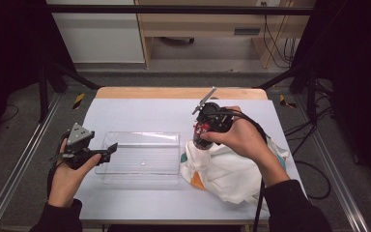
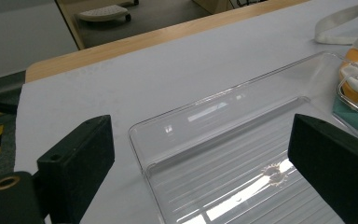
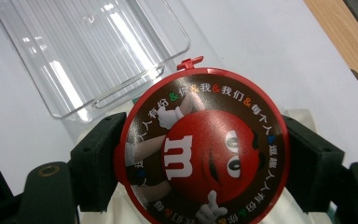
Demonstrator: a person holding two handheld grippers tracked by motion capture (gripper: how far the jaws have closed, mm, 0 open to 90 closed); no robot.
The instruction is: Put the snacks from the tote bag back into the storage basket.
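From above, the left gripper (image 1: 110, 151) sits released at the clear plastic tray's (image 1: 125, 140) rim, while the right gripper (image 1: 200, 137) clamps a candy tub over the white cloth bag (image 1: 227, 174). The right gripper view reveals the candy tub's (image 3: 203, 147) round red M&M's lid.

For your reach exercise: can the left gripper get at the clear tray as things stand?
Probably yes: the left gripper hovers open at the clear tray's left rim, with bare table around it and nothing between. The right gripper is apart, over the bag.
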